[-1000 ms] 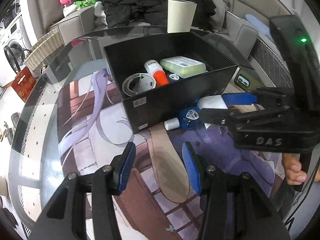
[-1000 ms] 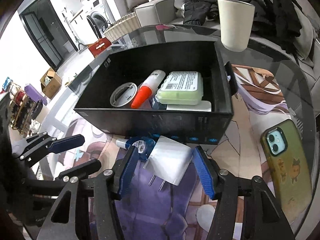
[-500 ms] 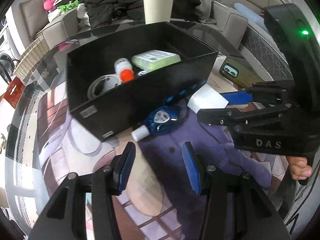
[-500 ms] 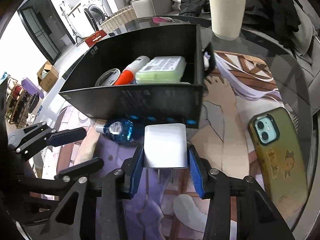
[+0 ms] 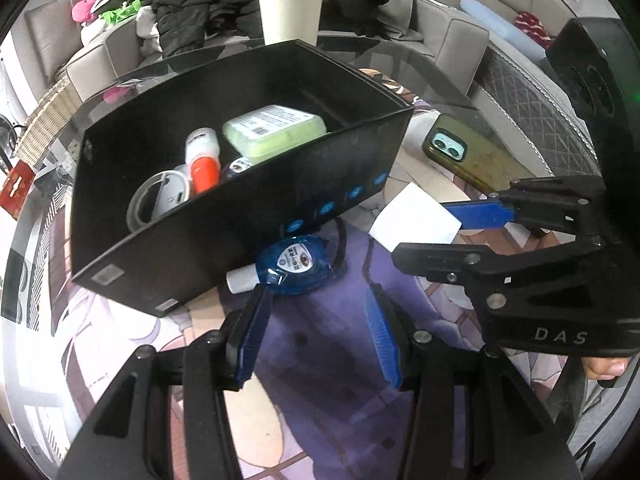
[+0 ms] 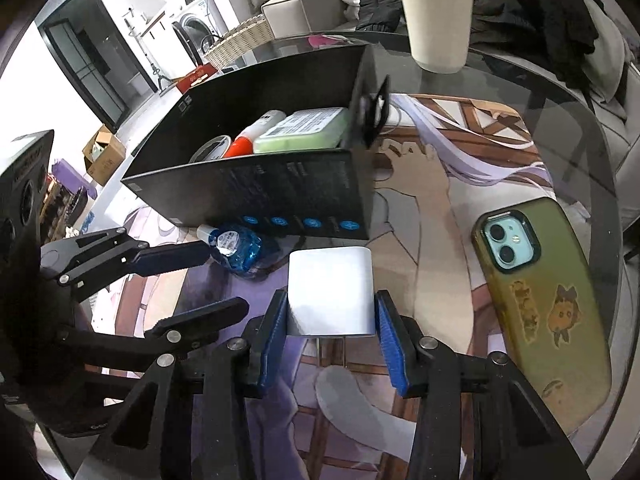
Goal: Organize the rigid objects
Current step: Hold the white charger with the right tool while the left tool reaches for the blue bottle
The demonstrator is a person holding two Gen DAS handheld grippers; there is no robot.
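A black box point(image 5: 256, 216) point(image 6: 280, 188) stands on the glass table and holds a green case point(image 5: 274, 130), an orange-capped tube point(image 5: 204, 160) and a white tape ring point(image 5: 160, 200). A small blue bottle point(image 5: 294, 266) point(image 6: 234, 246) lies against the box's near wall. My right gripper point(image 6: 331, 322) is shut on a white charger plug point(image 6: 330, 290) point(image 5: 414, 220), its prongs pointing back. My left gripper point(image 5: 316, 328) point(image 6: 216, 280) is open and empty, just short of the blue bottle.
A phone in a yellow-green case point(image 6: 548, 304) point(image 5: 468, 152) lies right of the box. A cream cup point(image 6: 434, 20) point(image 5: 290, 8) stands behind the box. A printed mat point(image 5: 320, 360) covers the table. A sofa with dark clothes point(image 5: 224, 12) is beyond.
My right gripper closed on the white plug and holds it. My left gripper moved toward the blue bottle, still open. The box now appears further left in the right view.
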